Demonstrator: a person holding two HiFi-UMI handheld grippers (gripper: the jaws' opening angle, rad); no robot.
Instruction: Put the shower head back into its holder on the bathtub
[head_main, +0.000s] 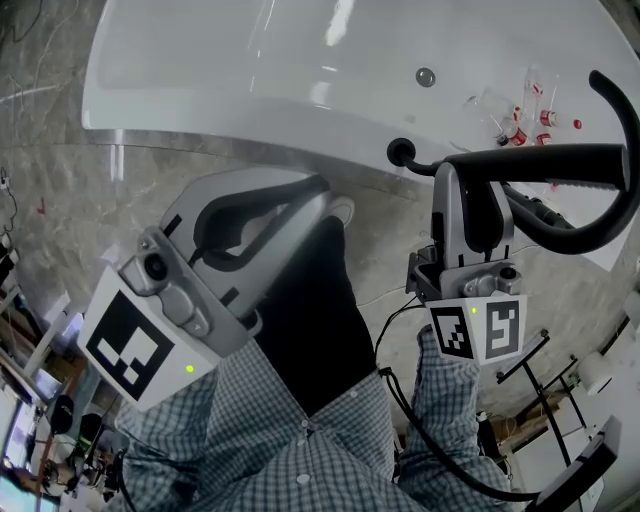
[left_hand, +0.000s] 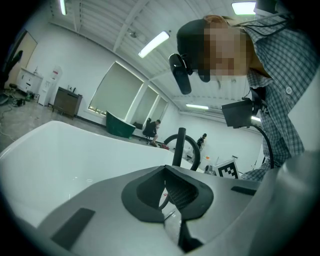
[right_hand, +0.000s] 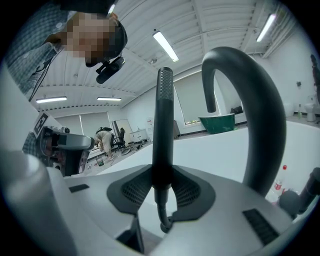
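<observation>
Your left gripper (head_main: 318, 200), closest to you above your checked shirt (head_main: 330, 450), has its jaws drawn together with nothing between them, and hangs over the floor beside the tub. Your right gripper (head_main: 470, 182) is clamped on the slim black shower head (head_main: 560, 165), which lies level over the rim of the white bathtub (head_main: 250, 70), its black hose (head_main: 612, 110) arching beyond. The dark holder hole (head_main: 401, 152) in the rim sits just left of that gripper, and the shower head is not in it
</observation>
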